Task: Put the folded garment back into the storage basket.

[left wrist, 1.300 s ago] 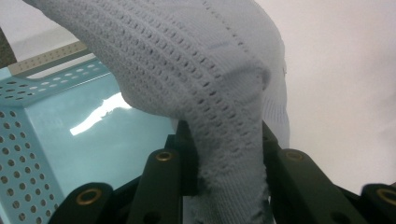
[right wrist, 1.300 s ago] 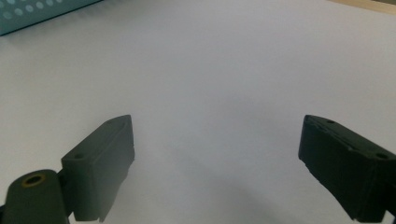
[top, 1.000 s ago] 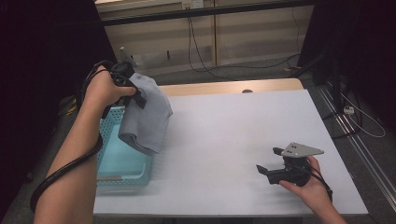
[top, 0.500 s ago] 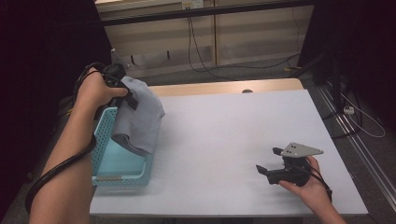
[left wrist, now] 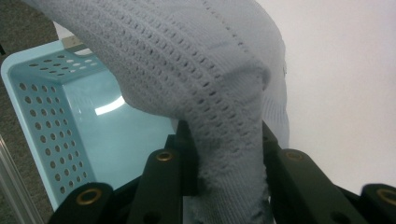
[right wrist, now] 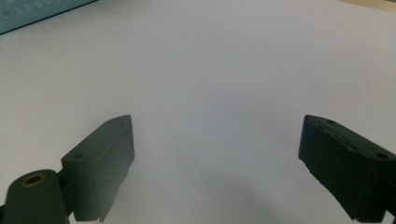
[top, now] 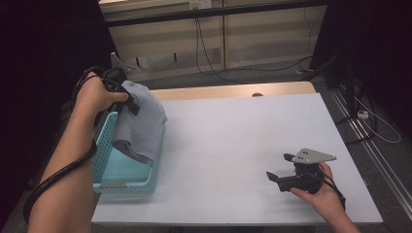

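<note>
A grey knitted garment (top: 144, 125) hangs from my left gripper (top: 127, 103), which is shut on a bunch of its fabric. It dangles over the light blue perforated basket (top: 125, 180) at the table's left edge, its lower end inside the basket. In the left gripper view the knit (left wrist: 224, 107) is pinched between the two black jaws, with the basket (left wrist: 51, 126) below. My right gripper (top: 278, 175) rests low over the white table near the front right, open, nothing between its jaws. The right gripper view shows its gripper (right wrist: 215, 163) wide apart above bare tabletop.
The white table (top: 233, 145) has a wooden strip (top: 233, 91) along its far edge. Cables run over the floor behind and to the right. A corner of the basket (right wrist: 37, 11) appears at the top left of the right gripper view.
My left gripper has carried the garment leftward and slightly down, from the basket's right side to over it. The right gripper has stayed put.
</note>
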